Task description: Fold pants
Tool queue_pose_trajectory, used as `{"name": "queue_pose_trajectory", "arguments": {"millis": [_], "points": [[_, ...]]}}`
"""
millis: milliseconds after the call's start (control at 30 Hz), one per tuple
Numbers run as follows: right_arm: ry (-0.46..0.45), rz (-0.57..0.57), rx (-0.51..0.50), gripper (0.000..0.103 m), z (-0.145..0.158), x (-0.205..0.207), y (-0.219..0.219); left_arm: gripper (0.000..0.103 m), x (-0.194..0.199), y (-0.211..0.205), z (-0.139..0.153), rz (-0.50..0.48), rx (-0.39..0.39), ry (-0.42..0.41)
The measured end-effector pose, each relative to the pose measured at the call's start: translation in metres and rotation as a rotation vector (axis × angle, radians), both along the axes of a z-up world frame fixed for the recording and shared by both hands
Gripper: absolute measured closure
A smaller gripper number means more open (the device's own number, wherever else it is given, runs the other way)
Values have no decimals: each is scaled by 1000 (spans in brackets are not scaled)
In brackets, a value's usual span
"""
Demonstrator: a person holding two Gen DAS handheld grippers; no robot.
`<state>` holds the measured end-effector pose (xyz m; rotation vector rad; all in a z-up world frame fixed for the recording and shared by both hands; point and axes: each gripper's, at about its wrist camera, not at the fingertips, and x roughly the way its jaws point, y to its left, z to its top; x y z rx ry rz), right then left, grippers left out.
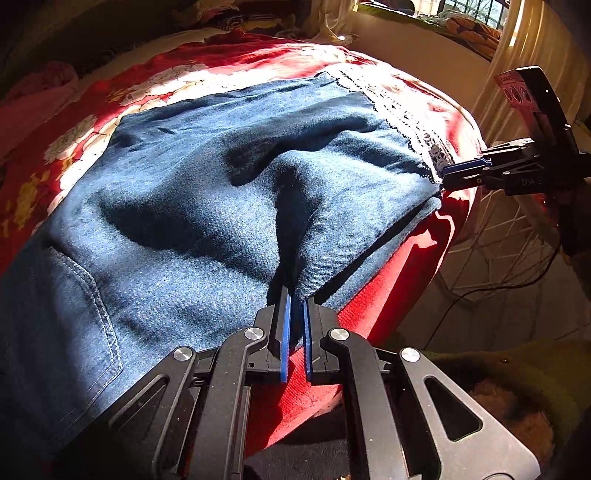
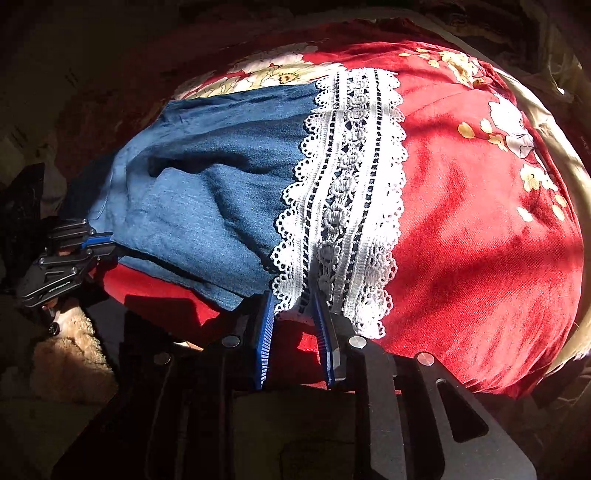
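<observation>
Blue denim pants [image 1: 221, 184] with a white lace hem [image 2: 351, 203] lie folded on a red floral bedspread [image 2: 480, 221]. My left gripper [image 1: 293, 299] is shut on a raised fold of denim at the near edge of the pants; in the right wrist view the left gripper [image 2: 110, 243] shows at the left, pinching that edge. My right gripper [image 2: 293, 302] sits at the near end of the lace hem. Its fingers stand apart with lace hanging between them, not pressed. From the left wrist view the right gripper [image 1: 443, 177] meets the lace corner [image 1: 436, 158] at the bed's edge.
The bed's near edge drops off just below both grippers. A white wire basket [image 1: 498, 251] and a black cable [image 1: 480, 291] lie on the floor to the right. A window [image 1: 461, 11] and a curtain [image 1: 535, 44] are behind. Tan fuzzy fabric [image 2: 66, 350] lies by the bed.
</observation>
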<state>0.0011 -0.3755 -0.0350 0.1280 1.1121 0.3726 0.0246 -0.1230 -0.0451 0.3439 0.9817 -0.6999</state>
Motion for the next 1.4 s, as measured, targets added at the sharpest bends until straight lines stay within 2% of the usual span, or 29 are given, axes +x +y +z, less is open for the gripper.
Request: {"name": "queue_pose_trajectory", "arguments": {"millis": [100, 200, 333, 400, 500, 567, 633, 733, 800, 833, 867, 933, 967, 1000, 1067, 1267, 1400], "points": [[-47, 15, -7, 81, 14, -3, 5, 101, -6, -4, 9, -14, 2, -65], [-89, 31, 18, 81, 27, -1, 11, 95, -6, -12, 10, -31, 22, -95], [-110, 57, 30, 71, 27, 8, 25, 94, -2, -28, 4, -50, 46, -138], [-95, 57, 39, 70, 20, 15, 29, 103, -4, -31, 2, -58, 60, -151], [-56, 51, 25, 70, 10, 20, 27, 103, -11, -22, 9, -93, 29, -113], [-42, 52, 28, 70, 5, 18, 22, 103, -16, -17, 12, -116, 40, -93], [-32, 48, 33, 70, 1, 17, 19, 102, -15, -16, 7, -111, 53, -81], [-23, 44, 34, 70, -3, 17, 18, 100, -5, -22, -14, -98, 100, -19], [-15, 54, 26, 70, -2, 17, 19, 98, -4, -21, -13, -101, 80, -3], [-8, 56, 28, 70, 1, 18, 19, 95, -5, -18, -10, -103, 57, 8], [-14, 54, 36, 70, 7, 19, 18, 86, -6, -13, -6, -102, 30, 28], [-105, 56, 66, 70, 30, 18, 13, 71, -9, 0, 6, -106, -44, 61], [-147, 52, 75, 68, 40, 20, 10, 71, -10, 8, 14, -98, -76, 56], [-185, 34, 73, 61, 49, 25, 6, 71, -9, 15, 22, -83, -101, 43], [-216, -26, 63, 54, 58, 43, -8, 70, 3, 28, 40, -27, -127, 6], [-154, -153, 136, 53, 47, 120, -55, 65, 83, 50, 66, 190, -160, -28], [-77, -139, 203, 51, 23, 161, -65, 65, 140, 56, 51, 271, -186, 57]]}}
